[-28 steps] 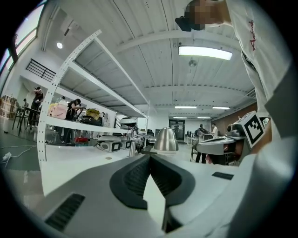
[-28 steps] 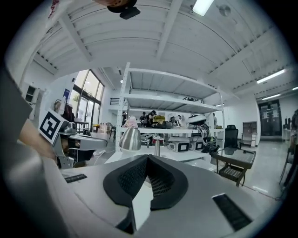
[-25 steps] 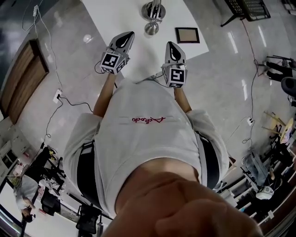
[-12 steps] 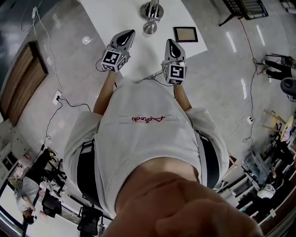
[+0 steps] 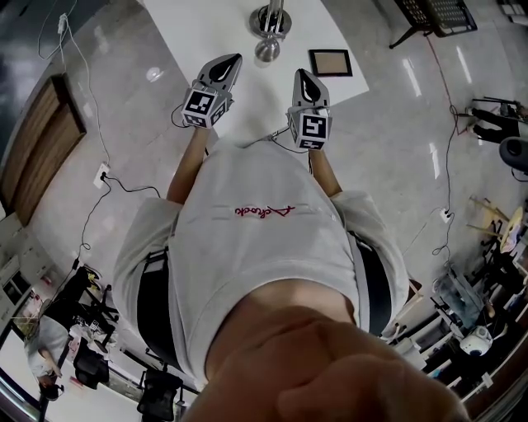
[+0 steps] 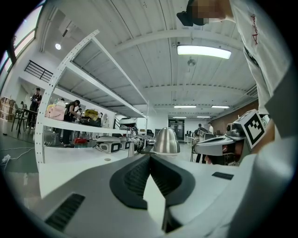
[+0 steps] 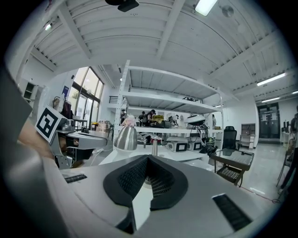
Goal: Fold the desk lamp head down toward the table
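both my grippers are shut on nothing. the left gripper (image 5: 229,64) and the right gripper (image 5: 304,81) hover side by side over the near part of the white table (image 5: 206,33), pointing at the desk lamp, and neither touches it.

the lamp head (image 5: 267,52), a shiny bell-shaped shade, sits just on my side of its round base (image 5: 272,16). in the left gripper view it hangs mouth down straight ahead of my closed tips (image 6: 166,142). my own gripper hides how close its rim is to the table. that would fit a lamp already folded low, or one whose head has further to go down, and i can't tell which.

for room, the lamp stands mid-table with bare white surface to its left. a small picture frame (image 5: 330,62) lies to its right, near the table's right edge. the left edge slants close past my left gripper, and beyond both edges is only floor. the open lane is straight forward between my grippers.
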Tool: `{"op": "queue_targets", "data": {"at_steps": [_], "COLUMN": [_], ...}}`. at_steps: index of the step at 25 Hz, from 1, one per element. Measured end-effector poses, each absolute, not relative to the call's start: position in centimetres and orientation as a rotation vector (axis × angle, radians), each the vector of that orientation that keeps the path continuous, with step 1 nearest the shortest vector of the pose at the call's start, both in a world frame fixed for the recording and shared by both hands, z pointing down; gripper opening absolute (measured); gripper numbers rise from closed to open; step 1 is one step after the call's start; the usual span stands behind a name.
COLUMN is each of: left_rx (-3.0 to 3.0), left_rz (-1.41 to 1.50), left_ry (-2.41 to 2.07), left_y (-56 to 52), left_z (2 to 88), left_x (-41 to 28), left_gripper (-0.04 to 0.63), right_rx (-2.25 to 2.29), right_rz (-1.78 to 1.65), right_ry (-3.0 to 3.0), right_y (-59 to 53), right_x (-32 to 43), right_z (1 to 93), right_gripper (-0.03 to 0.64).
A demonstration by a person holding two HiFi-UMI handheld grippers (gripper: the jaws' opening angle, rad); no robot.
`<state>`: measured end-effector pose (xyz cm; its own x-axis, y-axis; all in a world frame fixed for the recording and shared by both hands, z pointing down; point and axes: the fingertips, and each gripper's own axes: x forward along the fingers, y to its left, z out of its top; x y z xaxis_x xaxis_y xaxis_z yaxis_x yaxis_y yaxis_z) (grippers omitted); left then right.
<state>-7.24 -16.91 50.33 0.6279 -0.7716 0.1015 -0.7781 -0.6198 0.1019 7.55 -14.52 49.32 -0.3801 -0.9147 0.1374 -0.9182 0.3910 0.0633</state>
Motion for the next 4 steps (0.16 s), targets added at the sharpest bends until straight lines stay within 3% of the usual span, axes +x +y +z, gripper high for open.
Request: {"op": "queue_targets", "data": {"at_steps": [4], "left_rx": [2.713], "left_rz": [0.069], "left_ry": [-1.300], "left_y": [-17.13], "left_z": [50.23], "left_x": [-7.26], "left_gripper": [0.028], "right_rx": [1.655], "right_rz": [0.026], "right_ry": [-2.493], "right_y": [-14.76], "right_x": [7.47], "right_z": [49.28], "right_gripper": [0.018]}}
